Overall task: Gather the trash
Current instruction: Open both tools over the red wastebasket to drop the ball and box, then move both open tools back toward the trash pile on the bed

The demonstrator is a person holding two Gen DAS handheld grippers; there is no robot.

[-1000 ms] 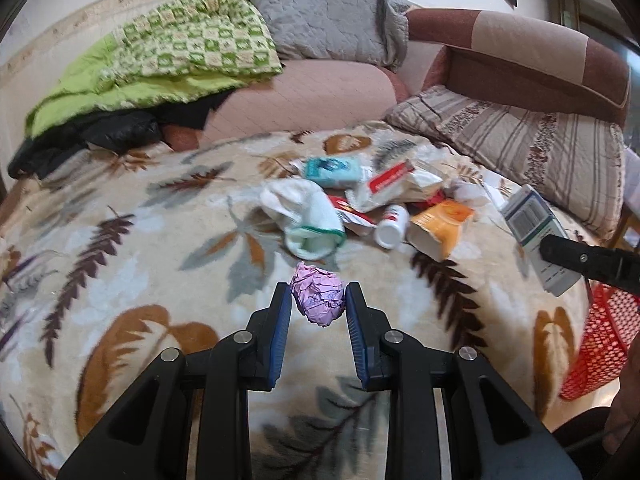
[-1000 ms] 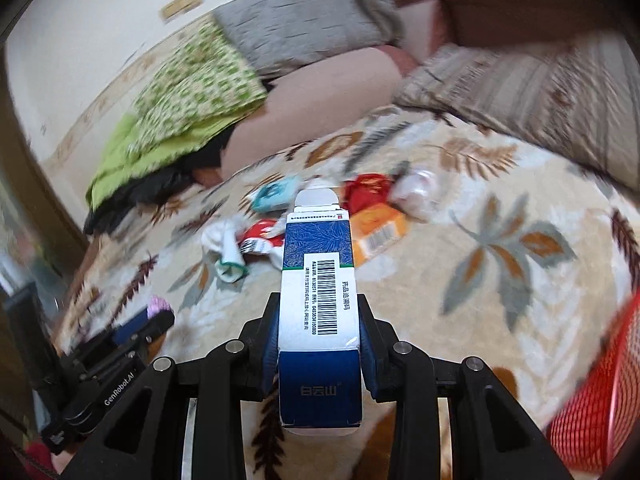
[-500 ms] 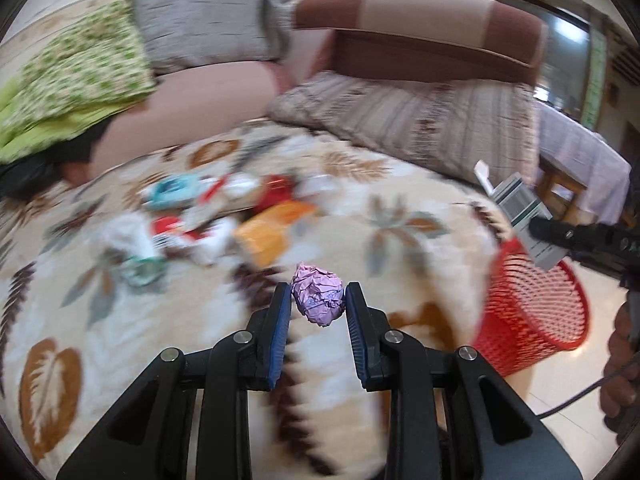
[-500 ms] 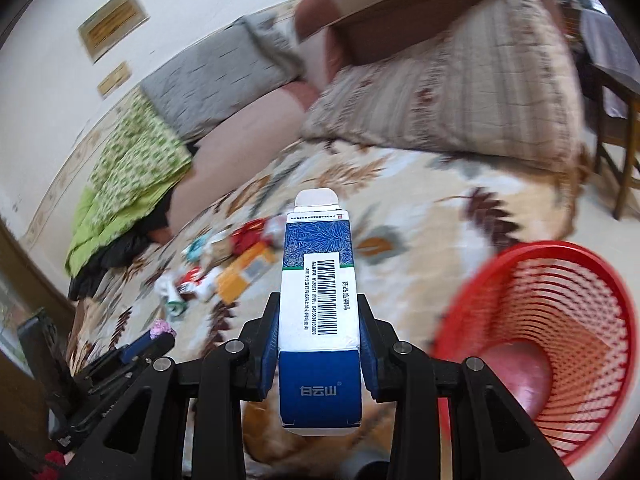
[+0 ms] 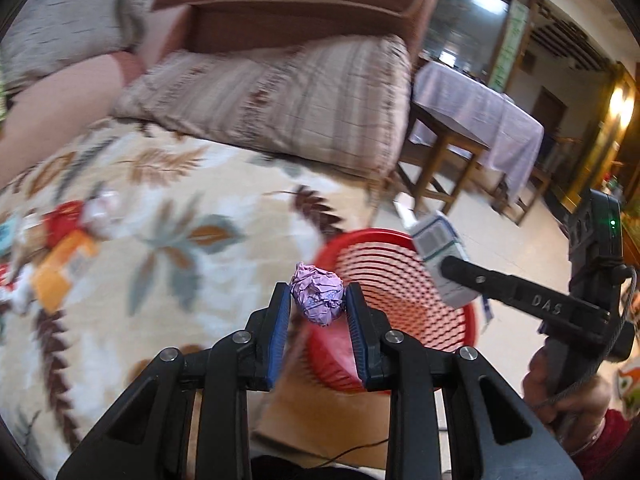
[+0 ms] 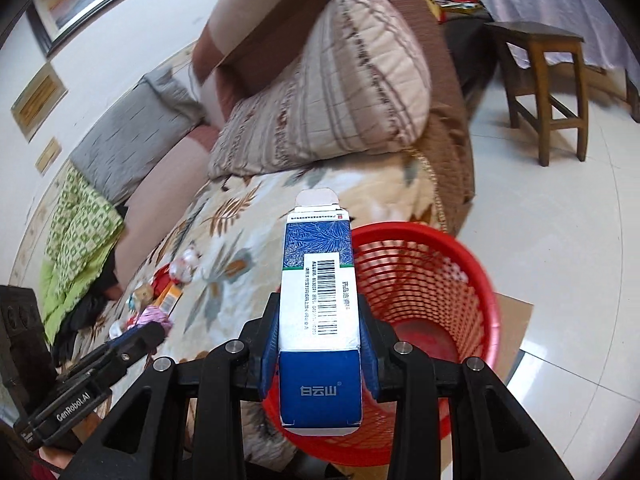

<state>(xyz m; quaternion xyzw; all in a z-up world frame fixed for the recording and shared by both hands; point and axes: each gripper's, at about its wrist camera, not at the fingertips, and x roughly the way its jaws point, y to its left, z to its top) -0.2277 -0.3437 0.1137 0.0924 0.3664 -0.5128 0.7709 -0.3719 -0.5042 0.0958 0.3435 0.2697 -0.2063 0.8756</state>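
My left gripper (image 5: 318,300) is shut on a crumpled purple paper ball (image 5: 318,298), held over the bed's edge beside the red mesh basket (image 5: 384,264). My right gripper (image 6: 318,344) is shut on a blue and white carton box (image 6: 320,300), which hangs above the near rim of the red basket (image 6: 448,276). In the left wrist view the carton box (image 5: 438,250) and the right gripper (image 5: 460,268) sit over the basket's right side. The left gripper (image 6: 158,326) with the purple ball (image 6: 152,316) shows low left in the right wrist view.
Several wrappers and packets (image 5: 60,248) lie on the leaf-print blanket (image 5: 180,216) at left. A striped pillow (image 5: 280,100) leans on the sofa arm. A wooden stool (image 6: 548,80) and a cloth-covered table (image 5: 476,116) stand on the tiled floor (image 6: 560,240).
Both grippers have swung right from the trash pile to the red basket, each still holding its item. The carton now hangs over the basket.
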